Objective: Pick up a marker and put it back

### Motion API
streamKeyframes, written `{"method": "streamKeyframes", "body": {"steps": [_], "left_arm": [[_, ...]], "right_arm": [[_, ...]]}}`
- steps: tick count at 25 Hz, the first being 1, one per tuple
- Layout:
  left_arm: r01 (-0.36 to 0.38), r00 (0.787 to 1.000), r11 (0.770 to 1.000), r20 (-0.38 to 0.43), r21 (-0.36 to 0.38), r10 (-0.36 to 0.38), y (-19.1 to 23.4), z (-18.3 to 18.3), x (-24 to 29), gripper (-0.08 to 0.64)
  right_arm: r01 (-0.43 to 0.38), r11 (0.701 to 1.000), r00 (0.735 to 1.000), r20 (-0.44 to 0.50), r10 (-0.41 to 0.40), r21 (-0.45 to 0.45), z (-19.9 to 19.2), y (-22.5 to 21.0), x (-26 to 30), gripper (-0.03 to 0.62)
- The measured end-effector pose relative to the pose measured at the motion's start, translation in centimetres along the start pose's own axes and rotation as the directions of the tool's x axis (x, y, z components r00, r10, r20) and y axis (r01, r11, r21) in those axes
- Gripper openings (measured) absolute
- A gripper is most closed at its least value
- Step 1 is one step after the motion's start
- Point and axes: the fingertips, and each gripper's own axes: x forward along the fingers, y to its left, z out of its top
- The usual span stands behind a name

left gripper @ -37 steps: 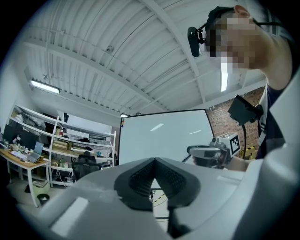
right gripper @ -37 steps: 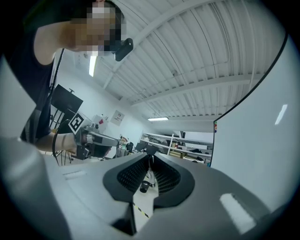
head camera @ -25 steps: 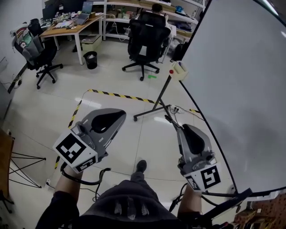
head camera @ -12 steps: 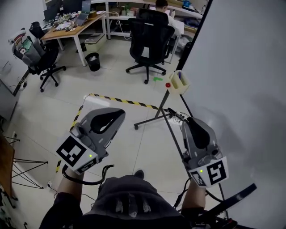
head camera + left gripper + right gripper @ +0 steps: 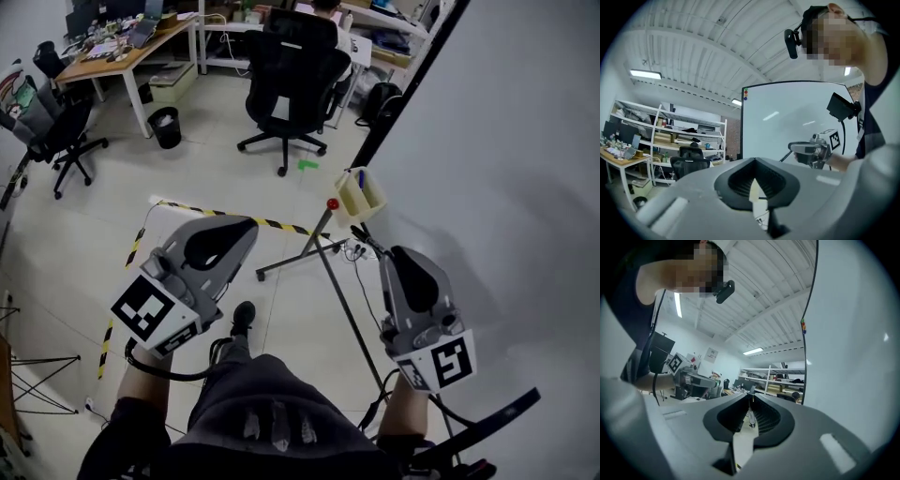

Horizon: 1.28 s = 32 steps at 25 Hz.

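A cream holder cup (image 5: pixel 360 194) hangs at the near edge of the whiteboard (image 5: pixel 506 187), with a blue marker (image 5: pixel 361 175) standing in it. My left gripper (image 5: pixel 246 227) is held level above the floor, left of the cup and well short of it. Its jaws meet at the tip (image 5: pixel 754 160) with nothing between them. My right gripper (image 5: pixel 398 253) is just below the cup, beside the board. Its jaws also meet at the tip (image 5: pixel 751 395) and hold nothing. The markers do not show in either gripper view.
The whiteboard's stand (image 5: pixel 298 253) spreads dark legs over the floor, with a red knob (image 5: pixel 332 203) by the cup. Yellow-black tape (image 5: pixel 225 216) marks the floor. A black office chair (image 5: pixel 291 75), a desk (image 5: pixel 122 56) and a bin (image 5: pixel 165 127) stand further off.
The cup and the whiteboard's edge have come closer and lower in the head view as the person walks toward them. Both grippers keep their pose in front of the body.
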Motion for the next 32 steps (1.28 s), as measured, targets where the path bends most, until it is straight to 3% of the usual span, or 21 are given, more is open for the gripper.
{"method": "streamKeyframes", "body": {"steps": [7,13,18,23,29,32], "left_arm": [[0.184,0.982,0.982,0.049,-0.047,-0.182,7.9,-0.4,9.4,0.006],[0.357,0.934,0.932,0.047,-0.067,-0.354,13.1,-1.1,16.8,0.006],[0.468,0.883,0.878,0.034,-0.097,-0.467,12.5,-2.3,20.9,0.006],[0.510,0.860,0.855,0.010,-0.093,-0.511,11.9,-4.3,23.6,0.006],[0.489,0.868,0.865,-0.028,-0.114,-0.495,12.9,-5.7,24.7,0.006],[0.474,0.875,0.871,-0.041,-0.129,-0.482,13.4,-6.7,25.4,0.006]], "right_arm": [[0.140,0.989,0.985,-0.093,-0.143,-0.039,-2.1,-6.0,6.6,0.043],[0.266,0.962,0.947,-0.169,-0.272,-0.058,-3.7,-9.6,10.9,0.043],[0.326,0.944,0.920,-0.216,-0.328,-0.046,-5.4,-10.9,11.9,0.043],[0.336,0.941,0.906,-0.263,-0.332,-0.031,-8.8,-12.1,12.5,0.043],[0.329,0.944,0.896,-0.323,-0.304,0.023,-12.3,-13.2,13.7,0.043],[0.314,0.949,0.875,-0.395,-0.280,0.024,-15.7,-13.4,14.0,0.043]]}}
